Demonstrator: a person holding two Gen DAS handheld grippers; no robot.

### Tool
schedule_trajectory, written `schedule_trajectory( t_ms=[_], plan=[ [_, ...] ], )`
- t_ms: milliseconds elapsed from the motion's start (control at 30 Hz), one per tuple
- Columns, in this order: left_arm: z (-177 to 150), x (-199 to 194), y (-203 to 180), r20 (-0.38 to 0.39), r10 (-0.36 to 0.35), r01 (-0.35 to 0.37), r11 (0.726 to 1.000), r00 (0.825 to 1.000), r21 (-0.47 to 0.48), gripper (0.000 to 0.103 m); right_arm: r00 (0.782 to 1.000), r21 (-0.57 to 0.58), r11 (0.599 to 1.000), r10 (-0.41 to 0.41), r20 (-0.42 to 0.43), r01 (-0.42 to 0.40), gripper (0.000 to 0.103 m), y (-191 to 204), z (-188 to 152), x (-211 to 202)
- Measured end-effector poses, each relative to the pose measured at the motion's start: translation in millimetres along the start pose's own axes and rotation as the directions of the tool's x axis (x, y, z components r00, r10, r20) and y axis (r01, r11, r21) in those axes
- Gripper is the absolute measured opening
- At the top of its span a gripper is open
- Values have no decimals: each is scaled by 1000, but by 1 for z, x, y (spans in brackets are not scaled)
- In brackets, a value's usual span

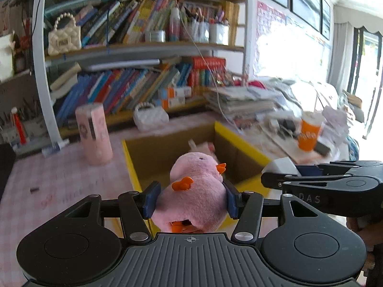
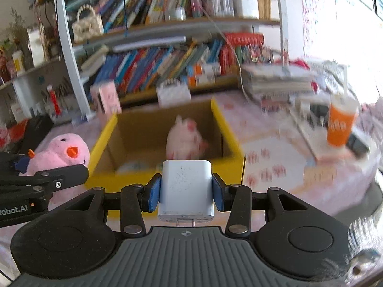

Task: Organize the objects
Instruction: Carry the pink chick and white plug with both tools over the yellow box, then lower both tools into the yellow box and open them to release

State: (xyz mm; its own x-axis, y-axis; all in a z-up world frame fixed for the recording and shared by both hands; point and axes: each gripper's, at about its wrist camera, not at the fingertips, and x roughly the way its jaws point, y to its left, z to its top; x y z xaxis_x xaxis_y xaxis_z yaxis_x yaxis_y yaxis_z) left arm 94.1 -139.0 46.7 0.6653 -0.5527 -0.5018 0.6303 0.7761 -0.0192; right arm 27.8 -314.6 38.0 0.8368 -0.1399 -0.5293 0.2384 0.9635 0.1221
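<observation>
Both grippers loaded, held at the near rim of the yellow box (image 2: 229,141).

Left gripper (image 1: 191,197) clamped on a pink plush duck (image 1: 196,191) with orange beak and wings, blue pads pressed into its sides, low centre of the left view, over the box's near left corner. Right gripper (image 2: 185,193) closed around a white charger block (image 2: 185,186), low centre of the right view, just short of the box's near wall. Inside the cardboard-lined box, toward the back, a blurred pink-and-white plush (image 2: 185,136). Pink cylinder (image 1: 94,134) upright on the pink checked worktop (image 1: 59,179), left of the box. Orange cup (image 2: 341,126) at right, on stacked papers. White quilted bag (image 1: 150,117) behind the box, under the crowded bookshelf (image 1: 143,50).
</observation>
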Motion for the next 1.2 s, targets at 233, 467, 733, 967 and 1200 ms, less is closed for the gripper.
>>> schedule_trajectory(
  t_ms=[233,467,733,967,1200],
  plan=[
    [19,52,3,-20,67,-68,996,998,-50,54,997,-59,997,46,62,-42,41,-15,46,42],
    [14,92,1,-95,130,-134,990,987,-41,54,996,-167,982,88,-9,-88,41,-18,47,95],
    [6,119,0,-172,164,-172,985,971,-32,54,969,-247,949,147,-198,-194,41,-16,34,140],
    [1,127,5,-207,182,-201,977,961,-74,55,962,-308,923,168,-213,-230,41,-12,32,145],
    [-2,121,3,-183,197,-213,974,963,-73,60,963,-314,920,175,-207,-235,41,-13,32,147]
  ],
)
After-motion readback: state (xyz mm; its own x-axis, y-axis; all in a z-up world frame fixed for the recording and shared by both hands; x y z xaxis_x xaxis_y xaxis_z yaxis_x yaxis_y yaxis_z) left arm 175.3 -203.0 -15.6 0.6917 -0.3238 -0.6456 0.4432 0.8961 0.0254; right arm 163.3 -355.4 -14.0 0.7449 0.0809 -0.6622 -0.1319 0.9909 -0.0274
